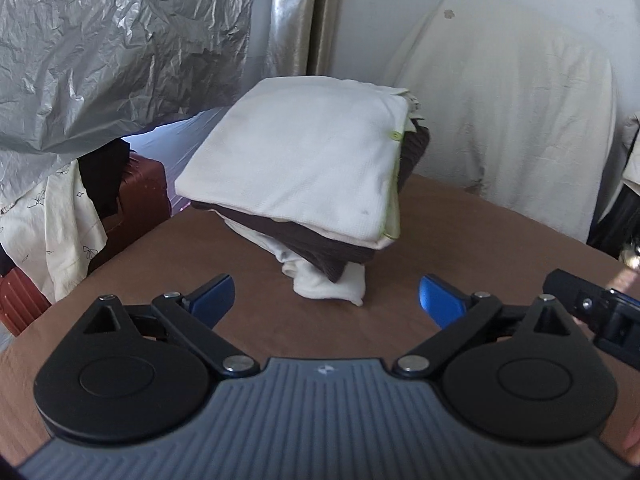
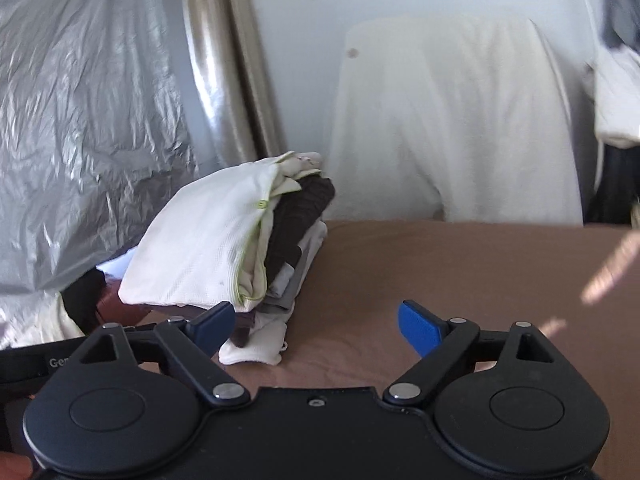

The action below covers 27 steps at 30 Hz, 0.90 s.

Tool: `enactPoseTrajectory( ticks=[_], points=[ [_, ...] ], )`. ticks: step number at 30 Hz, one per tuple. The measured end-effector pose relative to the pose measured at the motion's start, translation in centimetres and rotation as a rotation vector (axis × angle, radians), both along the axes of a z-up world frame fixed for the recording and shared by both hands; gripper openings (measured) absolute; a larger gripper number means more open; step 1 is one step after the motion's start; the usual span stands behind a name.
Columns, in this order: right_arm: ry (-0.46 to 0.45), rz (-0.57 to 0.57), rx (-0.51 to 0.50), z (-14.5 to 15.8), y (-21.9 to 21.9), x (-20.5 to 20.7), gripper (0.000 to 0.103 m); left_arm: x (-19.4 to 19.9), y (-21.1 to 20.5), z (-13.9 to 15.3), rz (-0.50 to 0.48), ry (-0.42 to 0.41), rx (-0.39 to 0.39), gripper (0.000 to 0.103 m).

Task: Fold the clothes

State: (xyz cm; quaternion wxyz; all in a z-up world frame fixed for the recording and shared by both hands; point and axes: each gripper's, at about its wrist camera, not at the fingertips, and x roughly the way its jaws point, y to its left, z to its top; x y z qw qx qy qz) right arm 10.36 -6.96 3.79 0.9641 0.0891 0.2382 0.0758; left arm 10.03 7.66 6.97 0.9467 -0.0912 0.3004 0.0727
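A stack of folded clothes (image 1: pixel 304 168) sits on the brown table (image 1: pixel 460 232): a cream top with a green button on top, a dark brown garment under it, white cloth at the bottom. My left gripper (image 1: pixel 326 300) stands open just in front of the stack, nothing between its blue fingertips (image 1: pixel 214 294). In the right wrist view the same stack (image 2: pixel 208 240) lies ahead to the left. My right gripper (image 2: pixel 316 324) is open and empty, its left fingertip (image 2: pixel 214 324) close to the stack's lower corner. Part of the right gripper shows at the left view's right edge.
A chair draped in cream cloth (image 1: pixel 512 112) stands behind the table. Crinkled silver sheeting (image 1: pixel 100 48) hangs at left, with a reddish-brown suitcase (image 1: pixel 136 200) and patterned white fabric below it. The table edge curves away at left. Bare brown tabletop (image 2: pixel 460 272) lies to the right of the stack.
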Motion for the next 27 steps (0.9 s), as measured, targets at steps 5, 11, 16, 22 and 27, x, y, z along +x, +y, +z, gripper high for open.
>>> enactPoseTrajectory(
  ticks=[5,11,16,22,27],
  points=[
    [-0.010,-0.040,-0.026,-0.3,-1.6,-1.8,0.092,0.2,-1.7,0.3,-0.036,0.037,0.045,0.102],
    [-0.006,-0.050,-0.036,0.1,-2.2,-2.1,0.093,0.4,-3.8,0.6,-0.079,0.080,0.100,0.103],
    [0.012,-0.045,-0.060,-0.3,-2.0,-2.4,0.093,0.8,-5.0,0.0,-0.105,0.086,0.127,0.103],
    [0.018,-0.037,-0.081,-0.6,-1.4,-2.4,0.094,0.9,-5.5,0.1,-0.079,0.078,0.152,0.103],
    [0.086,-0.043,-0.010,-1.1,-2.0,-1.9,0.094,1.1,-5.6,0.2,-0.067,0.065,0.132,0.103]
  ],
)
